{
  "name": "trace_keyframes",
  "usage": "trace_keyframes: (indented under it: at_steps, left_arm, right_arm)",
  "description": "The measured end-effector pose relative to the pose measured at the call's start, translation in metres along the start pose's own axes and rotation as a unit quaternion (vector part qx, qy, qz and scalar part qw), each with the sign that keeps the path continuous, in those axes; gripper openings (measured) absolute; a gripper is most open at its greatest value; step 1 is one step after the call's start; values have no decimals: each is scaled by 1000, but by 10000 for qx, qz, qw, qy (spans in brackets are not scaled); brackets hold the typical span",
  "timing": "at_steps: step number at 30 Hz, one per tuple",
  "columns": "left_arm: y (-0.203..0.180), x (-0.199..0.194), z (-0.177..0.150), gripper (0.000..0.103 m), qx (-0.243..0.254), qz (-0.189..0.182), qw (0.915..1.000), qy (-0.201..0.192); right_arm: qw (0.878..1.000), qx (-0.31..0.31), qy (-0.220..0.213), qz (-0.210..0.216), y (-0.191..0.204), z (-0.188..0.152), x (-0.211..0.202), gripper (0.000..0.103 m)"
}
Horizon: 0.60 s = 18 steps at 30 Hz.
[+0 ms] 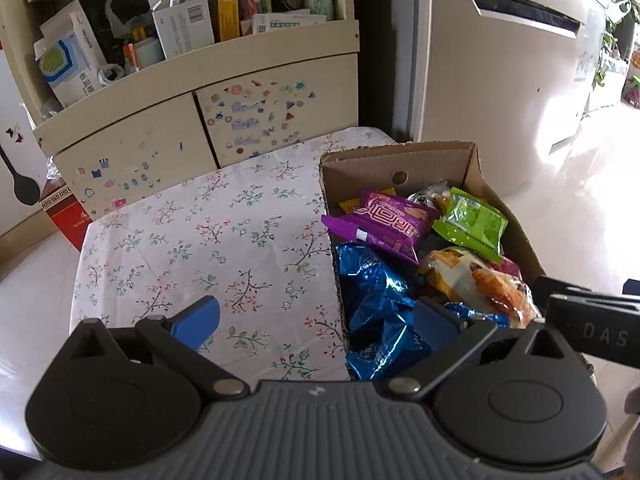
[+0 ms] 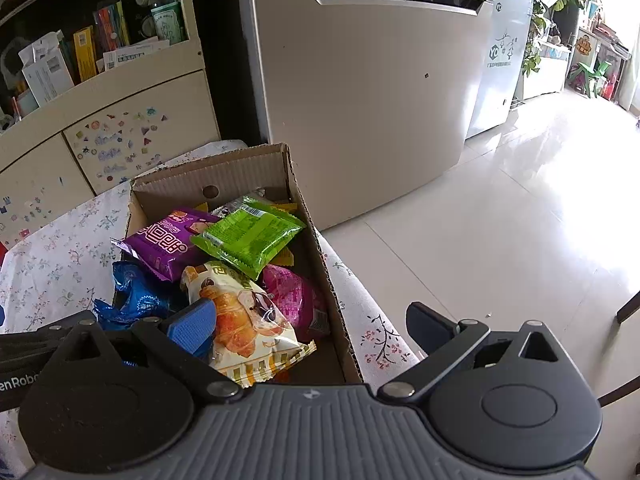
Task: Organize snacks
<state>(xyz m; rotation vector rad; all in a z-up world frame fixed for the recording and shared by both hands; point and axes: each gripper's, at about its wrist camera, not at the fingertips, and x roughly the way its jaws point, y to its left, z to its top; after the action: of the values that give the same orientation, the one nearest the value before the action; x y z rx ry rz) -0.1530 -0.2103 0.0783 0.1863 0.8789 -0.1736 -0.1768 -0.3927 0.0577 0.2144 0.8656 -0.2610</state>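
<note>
Fingers of both grippers, left (image 1: 316, 320) and right (image 2: 316, 328), held spread, nothing gripped.
Snacks (image 2: 224, 264) seen piled in box (image 1: 404, 160) on table (image 1: 200, 240); stage undecidable: sorted or awaiting sorting.

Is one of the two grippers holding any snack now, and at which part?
Nothing is held. The left gripper and the right gripper are both open, above the cardboard box of snacks.
</note>
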Motion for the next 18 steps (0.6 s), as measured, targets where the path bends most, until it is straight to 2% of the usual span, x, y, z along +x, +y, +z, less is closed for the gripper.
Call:
trace_keyframes:
  at_steps: [10,18]
  left_arm:
    - [1,3,-2,102,13,11,9999,107]
    - [0,1,0,102,150,72,9999,-21]
  right_arm:
    - [9999,-100,33,-129,6,0,2,103]
    - [9999,-33,66,-113,6,1,3,103]
